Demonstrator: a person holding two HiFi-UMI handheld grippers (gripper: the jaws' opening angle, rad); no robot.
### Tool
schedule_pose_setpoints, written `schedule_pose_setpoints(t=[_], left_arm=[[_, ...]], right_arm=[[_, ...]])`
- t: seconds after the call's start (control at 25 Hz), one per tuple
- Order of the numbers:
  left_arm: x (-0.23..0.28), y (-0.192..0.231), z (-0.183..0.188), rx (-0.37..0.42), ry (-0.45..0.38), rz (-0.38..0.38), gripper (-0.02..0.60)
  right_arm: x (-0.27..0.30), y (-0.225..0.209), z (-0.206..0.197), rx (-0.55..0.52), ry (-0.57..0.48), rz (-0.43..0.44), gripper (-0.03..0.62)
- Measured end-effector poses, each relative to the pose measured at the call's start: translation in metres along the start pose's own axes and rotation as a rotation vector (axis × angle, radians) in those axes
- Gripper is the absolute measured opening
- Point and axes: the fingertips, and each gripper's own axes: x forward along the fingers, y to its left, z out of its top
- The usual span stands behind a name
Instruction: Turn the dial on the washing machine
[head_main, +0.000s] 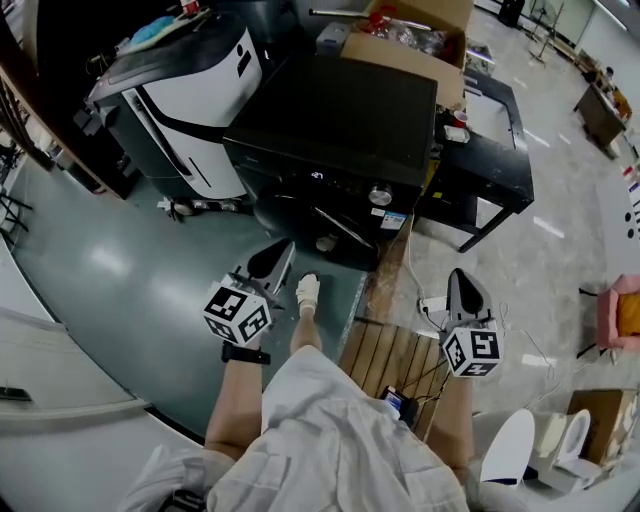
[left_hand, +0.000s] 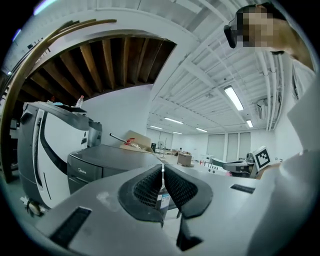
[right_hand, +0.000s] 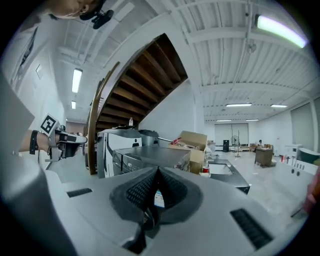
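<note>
Approach step, turning not begun. The washing machine (head_main: 330, 120) sits upper centre of head view, its dial (head_main: 380, 196) mid-frame. The left gripper (head_main: 283, 250) and right gripper (head_main: 458, 280) hang below it, jaws pressed together, empty. Next move probably: part the jaws, reach the dial.

The washer (head_main: 330, 130) is black, its dial (head_main: 380, 196) silver. The machine (head_main: 190, 90) is white with black bands. The box (head_main: 410, 45) is brown, the floor (head_main: 110, 270) grey-green and the pallet (head_main: 385, 355) pale wood. The left claw (head_main: 272, 258) and right claw (head_main: 462, 288) are dark grey. Their cubes (head_main: 238, 312) bear black-and-white squares.
</note>
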Motion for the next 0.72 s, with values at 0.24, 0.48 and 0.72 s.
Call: schedule_pose_setpoints(t=[0.24, 0.48, 0.72], left_arm=[[-0.023, -0.016, 0.033, 0.058, -0.046, 0.023, 0.017], [-0.031, -0.032, 0.061, 0.111, -0.07, 0.006, 0.017], [-0.039, -0.043, 0.065, 0.127, -0.071, -0.01, 0.017]], right_arm=[[-0.05, -0.023, 0.013, -0.019, -0.022, -0.052, 0.002], [-0.078, -0.031, 0.027, -0.015, -0.048, -0.091, 0.0], [-0.097, -0.034, 0.033, -0.006, -0.072, -0.111, 0.0]])
